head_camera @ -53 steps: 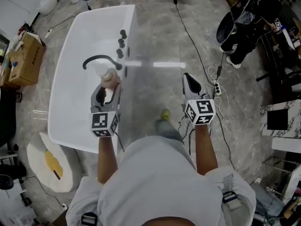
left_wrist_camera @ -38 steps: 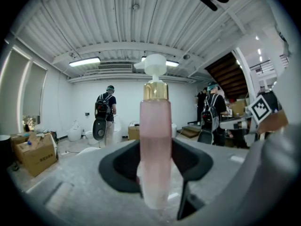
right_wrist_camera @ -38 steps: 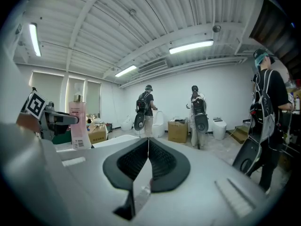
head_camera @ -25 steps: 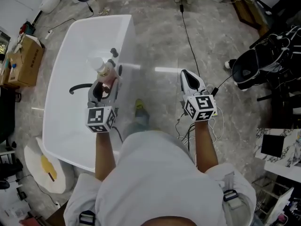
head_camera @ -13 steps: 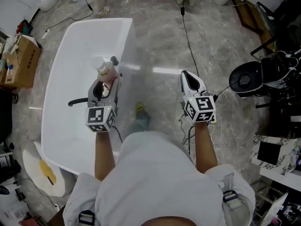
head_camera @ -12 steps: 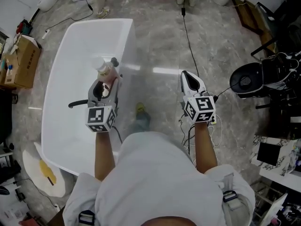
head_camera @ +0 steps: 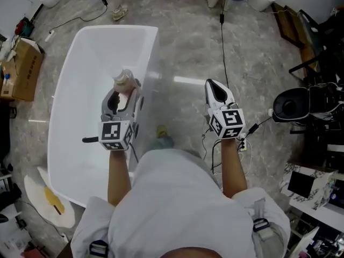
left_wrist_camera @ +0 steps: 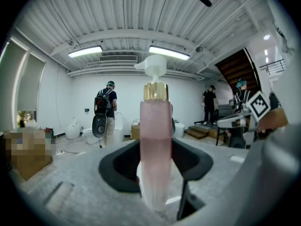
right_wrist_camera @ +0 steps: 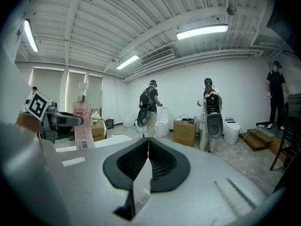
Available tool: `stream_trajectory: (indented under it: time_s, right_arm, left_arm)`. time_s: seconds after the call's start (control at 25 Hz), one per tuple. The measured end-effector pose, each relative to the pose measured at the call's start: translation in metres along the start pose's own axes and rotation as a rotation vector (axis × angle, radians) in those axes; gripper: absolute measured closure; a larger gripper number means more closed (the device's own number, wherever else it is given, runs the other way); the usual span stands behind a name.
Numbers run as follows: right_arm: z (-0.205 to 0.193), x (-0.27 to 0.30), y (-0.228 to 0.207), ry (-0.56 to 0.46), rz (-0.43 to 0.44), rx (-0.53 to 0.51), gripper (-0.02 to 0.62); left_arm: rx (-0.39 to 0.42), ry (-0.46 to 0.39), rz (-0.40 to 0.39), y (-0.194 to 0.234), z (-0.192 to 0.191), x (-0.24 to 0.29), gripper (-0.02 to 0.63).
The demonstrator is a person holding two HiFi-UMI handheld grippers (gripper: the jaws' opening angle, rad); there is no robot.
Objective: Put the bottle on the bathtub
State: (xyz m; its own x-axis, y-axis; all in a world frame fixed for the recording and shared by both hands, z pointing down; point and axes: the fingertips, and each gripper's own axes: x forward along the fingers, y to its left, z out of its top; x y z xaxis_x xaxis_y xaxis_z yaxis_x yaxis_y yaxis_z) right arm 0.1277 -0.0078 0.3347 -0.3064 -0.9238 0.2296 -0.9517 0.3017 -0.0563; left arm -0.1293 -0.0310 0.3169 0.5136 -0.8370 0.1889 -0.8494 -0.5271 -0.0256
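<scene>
A pink pump bottle [left_wrist_camera: 156, 149] with a gold collar and white pump head stands upright between the jaws of my left gripper [head_camera: 122, 93], which is shut on it. In the head view the bottle [head_camera: 123, 83] hangs over the right rim of the white bathtub [head_camera: 75, 90]. My right gripper [head_camera: 216, 91] is shut with nothing in it, held over the grey floor to the right of the tub. In the right gripper view the bottle [right_wrist_camera: 82, 121] and the left gripper show at the left, and the right gripper [right_wrist_camera: 146, 166] has its jaws pressed together.
A black faucet spout [head_camera: 90, 140] sticks out by my left hand. Cables [head_camera: 223, 47] run across the floor right of the tub. A cardboard box [head_camera: 22, 71] sits at the far left. Black chairs [head_camera: 293, 106] stand at the right. People and toilets [right_wrist_camera: 162, 119] are farther off.
The view has shifted forward along the tub. My left gripper still holds the bottle over the tub's right rim, and the faucet spout now lies behind my left hand. The right gripper stays shut.
</scene>
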Motion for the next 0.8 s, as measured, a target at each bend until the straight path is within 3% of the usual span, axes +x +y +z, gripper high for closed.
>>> stream_trajectory:
  time_s: [0.36, 0.8]
  right_arm:
    - [0.011, 0.050, 0.000, 0.012, -0.016, 0.008, 0.591]
    - [0.003, 0.090, -0.038, 0.039, -0.006, 0.021, 0.591]
  left_arm:
    - [-0.022, 0.004, 0.018, 0.054, 0.002, 0.036, 0.403]
    - [-0.033, 0.044, 0.023, 0.055, -0.008, 0.089, 0.403]
